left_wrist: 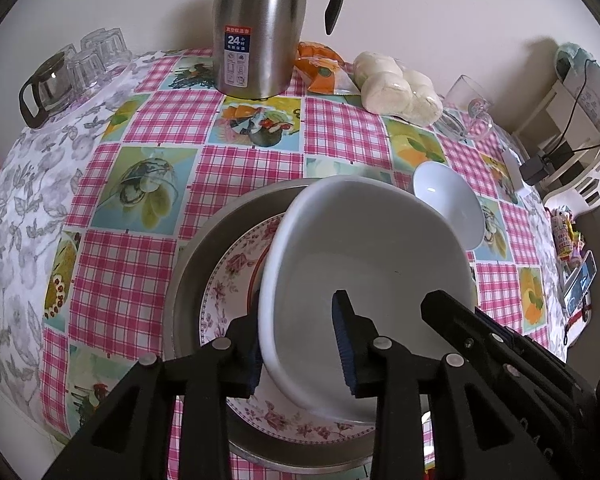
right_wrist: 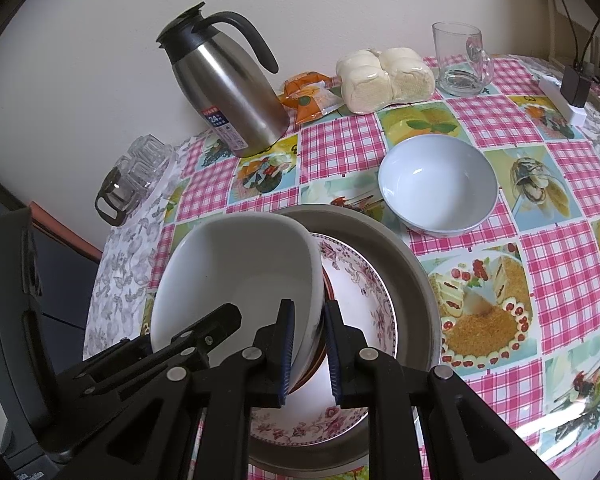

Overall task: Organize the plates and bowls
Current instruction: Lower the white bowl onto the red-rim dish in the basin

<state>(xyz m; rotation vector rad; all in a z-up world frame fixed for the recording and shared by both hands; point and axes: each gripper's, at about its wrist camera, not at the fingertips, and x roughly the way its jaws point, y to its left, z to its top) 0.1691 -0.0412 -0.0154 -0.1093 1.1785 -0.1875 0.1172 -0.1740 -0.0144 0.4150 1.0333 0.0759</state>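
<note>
Both grippers straddled the white dish's rim over the floral plate.

The left gripper (left_wrist: 300, 344) had its jaws apart, rim between them; the right gripper (right_wrist: 308, 354) was clamped on the opposite rim. The dish (left_wrist: 364, 264), tilted on the plate (left_wrist: 236, 264) inside the tray (left_wrist: 196, 256), looked glazed, slippery, stiff and breakable, best held at the rim. One dish, one plate, one tray, one bowl (right_wrist: 438, 184).
</note>
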